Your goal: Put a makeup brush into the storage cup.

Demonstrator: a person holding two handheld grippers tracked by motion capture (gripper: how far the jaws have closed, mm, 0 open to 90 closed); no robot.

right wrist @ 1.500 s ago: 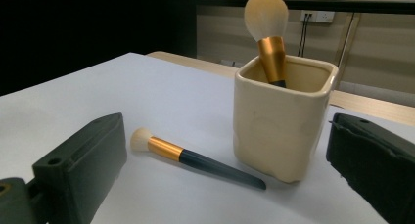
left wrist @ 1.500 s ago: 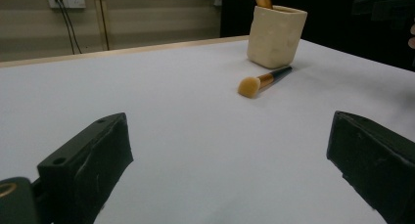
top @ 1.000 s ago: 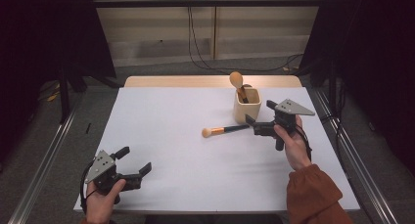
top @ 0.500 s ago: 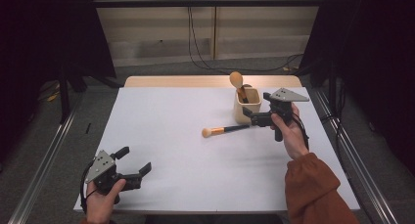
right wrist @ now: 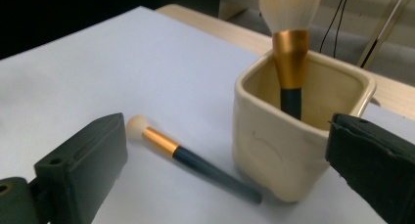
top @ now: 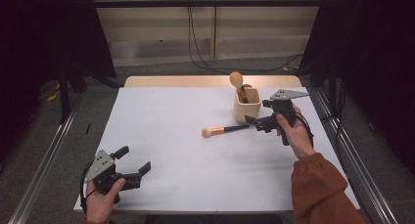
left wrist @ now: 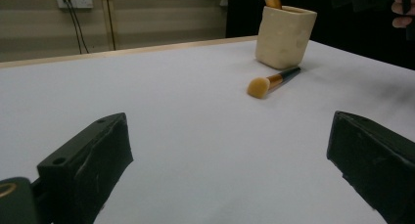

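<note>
A cream square cup (top: 247, 106) stands at the right of the white table (top: 195, 185), with one makeup brush (top: 238, 82) upright inside, head up. A second brush (top: 224, 130), with a dark handle, gold ferrule and pale head, lies flat just left of the cup. My right gripper (top: 258, 114) hovers open beside the cup, above the handle end of the lying brush, and holds nothing. Its own view looks down on the cup (right wrist: 288, 141), the standing brush (right wrist: 290, 43) and the lying brush (right wrist: 191, 158). My left gripper (top: 133, 159) rests open at the near left, far from both brushes.
A wooden strip (top: 195, 81) borders the table's far edge. Metal rails (top: 44, 175) run along both sides on the floor. In the left gripper view the cup (left wrist: 285, 35) and lying brush (left wrist: 271, 81) are far ahead across bare white table.
My right gripper has drifted slightly away from me and closer to the cup. The lying brush and the left gripper have not moved.
</note>
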